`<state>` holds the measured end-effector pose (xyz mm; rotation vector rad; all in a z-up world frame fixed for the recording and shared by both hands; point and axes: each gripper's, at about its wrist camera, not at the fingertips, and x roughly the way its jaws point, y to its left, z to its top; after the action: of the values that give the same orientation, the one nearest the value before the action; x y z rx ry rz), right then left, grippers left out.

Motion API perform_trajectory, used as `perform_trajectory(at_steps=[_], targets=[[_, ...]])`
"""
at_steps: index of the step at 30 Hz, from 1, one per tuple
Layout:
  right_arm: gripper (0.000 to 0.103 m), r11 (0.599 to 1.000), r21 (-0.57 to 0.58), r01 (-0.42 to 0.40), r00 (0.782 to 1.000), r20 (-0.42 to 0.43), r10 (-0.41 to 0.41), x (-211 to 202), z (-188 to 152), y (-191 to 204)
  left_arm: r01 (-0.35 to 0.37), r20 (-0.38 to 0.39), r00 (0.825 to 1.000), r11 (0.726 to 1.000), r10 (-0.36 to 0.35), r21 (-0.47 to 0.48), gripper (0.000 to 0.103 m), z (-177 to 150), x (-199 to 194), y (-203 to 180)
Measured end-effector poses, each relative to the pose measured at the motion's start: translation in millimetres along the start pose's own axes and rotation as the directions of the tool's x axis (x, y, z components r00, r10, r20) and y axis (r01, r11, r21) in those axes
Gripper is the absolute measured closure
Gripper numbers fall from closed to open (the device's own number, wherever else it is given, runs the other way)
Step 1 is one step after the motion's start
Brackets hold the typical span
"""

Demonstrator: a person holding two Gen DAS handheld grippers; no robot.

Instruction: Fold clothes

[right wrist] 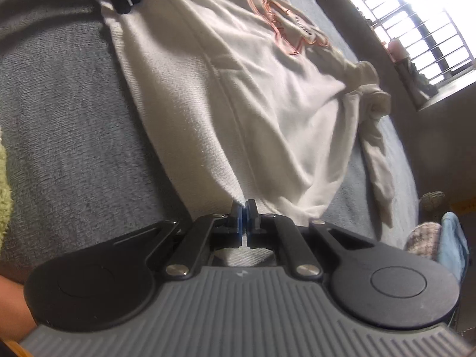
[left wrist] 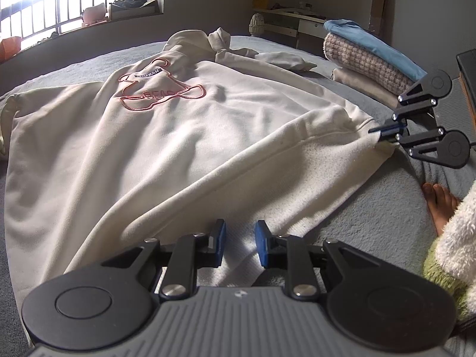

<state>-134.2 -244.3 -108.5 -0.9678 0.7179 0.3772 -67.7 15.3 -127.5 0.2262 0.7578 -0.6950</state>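
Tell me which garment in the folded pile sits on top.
The blue garment tops the pile beside the spread cream hoodie. Under it lies the checked tweed piece, then a plain beige one on the bed.

Small dark label on the hoodie (left wrist: 166,113) is too blurred to read.

Soft matt fleece hoodie (left wrist: 184,136) (cloth)
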Motion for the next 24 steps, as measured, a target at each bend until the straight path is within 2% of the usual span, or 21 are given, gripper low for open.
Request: perform_trajectory(at_steps=[2,7,9,13,15,17,19,21,24], targets=[[0.102,0.999,0.031,0.035,0.999,0.018,-0.035,-2,3,-7,-0.003,0.001,1.0,1.0,0.003,0.01,0.079,0,0,-1],[0.102,0.998,-0.038,-0.04,0.999,-0.027,0.039,7,-11,10,-0.003,0.001,1.0,1.0,0.003,0.019,0.08,-1,0,-2],[0.102,0.998,-0.048,-0.045,0.999,-0.027,0.044,7,-13,12,-0.002,0.001,1.0,1.0,0.002,0.027,0.08,-1,1,-3],[0.101,0.996,-0.001,-0.092,0.995,-0.041,0.092,4,-12,0,-0.004,0.0,1.0,0.999,0.004,0.04,0.08,-1,1,-4],[0.097,0.994,0.019,-0.11,0.992,-0.055,0.111,0,-14,-6,-0.002,-0.001,1.0,0.999,0.002,0.039,0.08,0,1,-3],[0.086,0.99,0.058,-0.127,0.99,-0.055,0.131,-8,-18,-14,-0.001,-0.001,1.0,0.999,0.001,0.038,0.08,0,1,-3],[0.081,0.984,0.106,-0.146,0.987,-0.051,0.152,-15,-23,-24,0.001,0.0,1.0,0.999,-0.001,0.037,0.08,-1,1,-3],[0.08,0.971,0.164,-0.176,0.982,-0.038,0.184,-23,-28,-35,0.001,0.002,1.0,0.999,-0.001,0.036,0.08,-1,0,-3],[0.079,0.955,0.248,-0.16,0.985,-0.025,0.171,-31,-37,-53,0.007,0.002,1.0,0.999,-0.007,0.035,0.08,-1,-1,-3]])
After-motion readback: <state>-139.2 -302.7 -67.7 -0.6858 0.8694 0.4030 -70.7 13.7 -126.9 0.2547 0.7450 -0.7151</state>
